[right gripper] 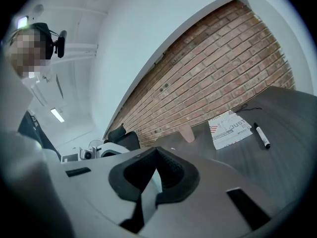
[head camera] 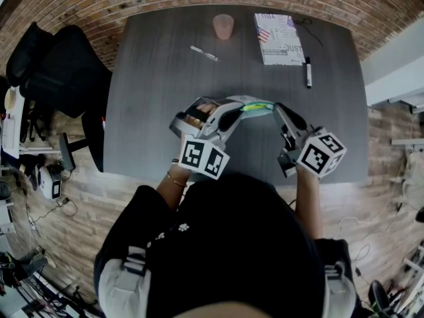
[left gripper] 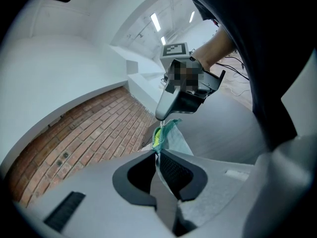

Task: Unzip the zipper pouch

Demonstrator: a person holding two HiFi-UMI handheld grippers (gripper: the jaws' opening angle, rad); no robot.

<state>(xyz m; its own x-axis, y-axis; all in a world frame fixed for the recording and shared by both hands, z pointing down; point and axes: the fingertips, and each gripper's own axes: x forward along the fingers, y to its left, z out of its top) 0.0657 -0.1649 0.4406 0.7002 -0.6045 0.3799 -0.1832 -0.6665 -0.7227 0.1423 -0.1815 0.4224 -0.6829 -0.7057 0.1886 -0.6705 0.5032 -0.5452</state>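
Above the dark table [head camera: 149,111], near its front edge, a teal pouch [head camera: 256,105] with a yellow-green zipper edge hangs between both grippers. My left gripper [head camera: 232,111] is shut on the pouch's left end; in the left gripper view the teal fabric [left gripper: 174,139] runs down into the closed pads of the left gripper [left gripper: 157,155]. My right gripper [head camera: 277,108] is at the pouch's right end, and its tip [left gripper: 161,115] pinches the small zipper pull [left gripper: 159,129]. In the right gripper view the right gripper [right gripper: 155,176] has its jaws together; the pouch is hidden there.
At the table's far side stand a pink cup [head camera: 223,26], a printed booklet [head camera: 278,38], a black marker [head camera: 308,72] and a white pen [head camera: 204,53]. A black office chair [head camera: 59,71] is left of the table. A brick wall runs behind.
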